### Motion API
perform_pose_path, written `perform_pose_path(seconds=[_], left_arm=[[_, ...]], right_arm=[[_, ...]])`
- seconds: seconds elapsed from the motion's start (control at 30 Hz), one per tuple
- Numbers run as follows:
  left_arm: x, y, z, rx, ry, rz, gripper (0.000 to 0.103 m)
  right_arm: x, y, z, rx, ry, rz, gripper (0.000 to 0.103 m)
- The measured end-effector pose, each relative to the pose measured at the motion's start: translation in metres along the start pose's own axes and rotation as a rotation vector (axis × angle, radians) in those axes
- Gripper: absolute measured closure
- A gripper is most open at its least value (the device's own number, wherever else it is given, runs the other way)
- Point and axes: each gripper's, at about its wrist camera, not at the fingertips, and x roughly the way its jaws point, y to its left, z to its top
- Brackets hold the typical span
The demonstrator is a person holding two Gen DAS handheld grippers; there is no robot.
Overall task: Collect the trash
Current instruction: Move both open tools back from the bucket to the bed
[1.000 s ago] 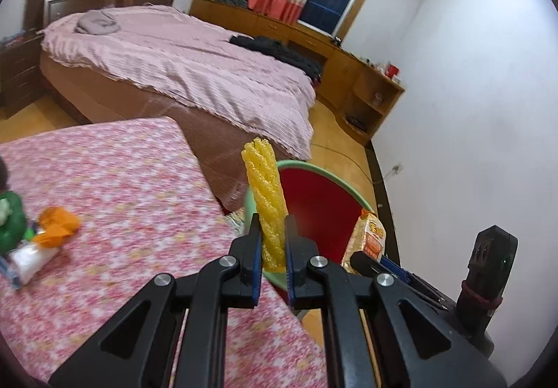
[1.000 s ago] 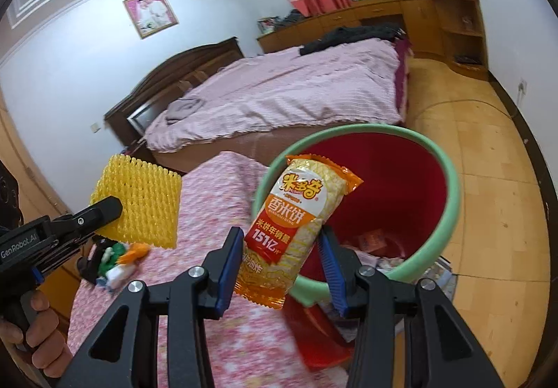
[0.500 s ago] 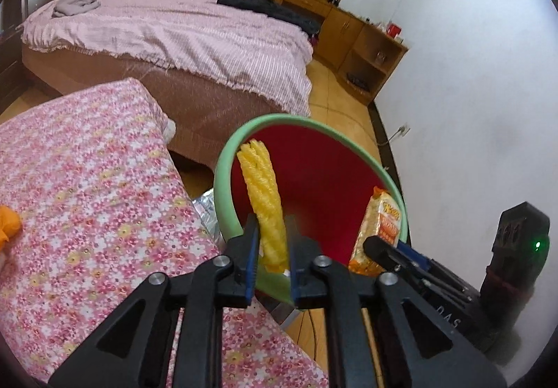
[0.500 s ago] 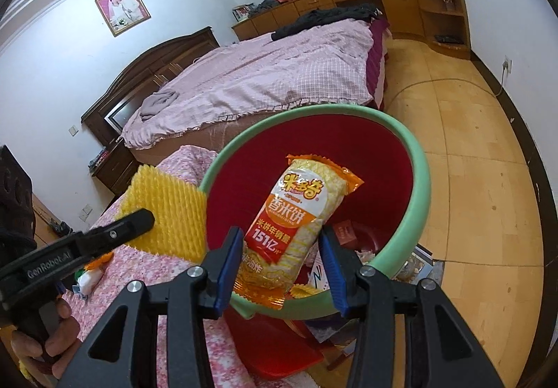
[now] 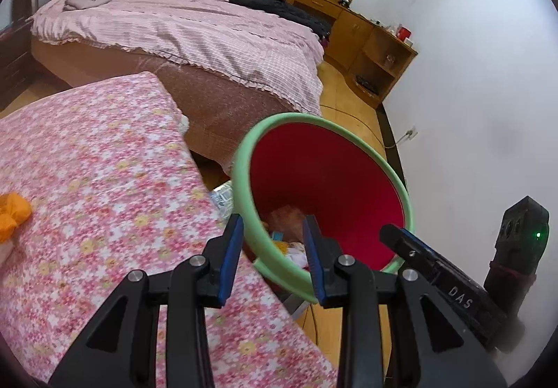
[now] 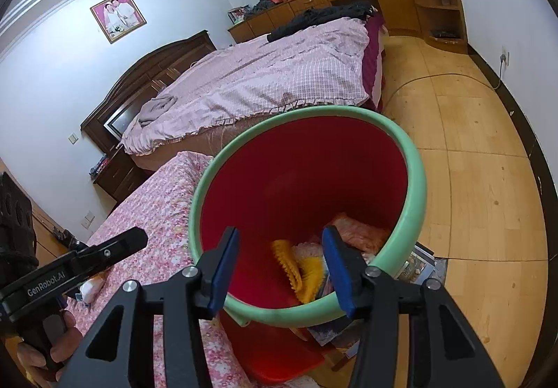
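Now both the left tongs (image 5: 273, 253) and the right tongs (image 6: 280, 269) are held wide and empty over the red bin (image 6: 415, 179); the yellow foam netting (image 6: 300, 271) and snack packet (image 6: 359, 233) are seen at its bottom.

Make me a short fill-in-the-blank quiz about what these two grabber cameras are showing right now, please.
1. The bin is red inside, with a ____ rim.
2. Both the left gripper and the right gripper hold ____.
3. The yellow foam net lies ____ the bin.
4. The tablecloth has a ____ pattern.

Missing words: green; nothing; inside; floral
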Motion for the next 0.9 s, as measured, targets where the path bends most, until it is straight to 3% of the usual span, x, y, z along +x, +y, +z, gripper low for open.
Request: perform_pose_path(seconds=[0.3, 0.9], left_arm=[[-0.037, 0.036, -0.013, -0.083, -0.037, 0.099, 0.069], [-0.111, 0.157, -0.038, -0.326, -0.14, 0.309, 0.069]], right_arm=[[-0.006, 0.03, -0.009, -0.034, 0.01, 0.052, 0.048], [0.014, 0.098, -0.036, -0.108, 0.083, 0.122, 0.043]])
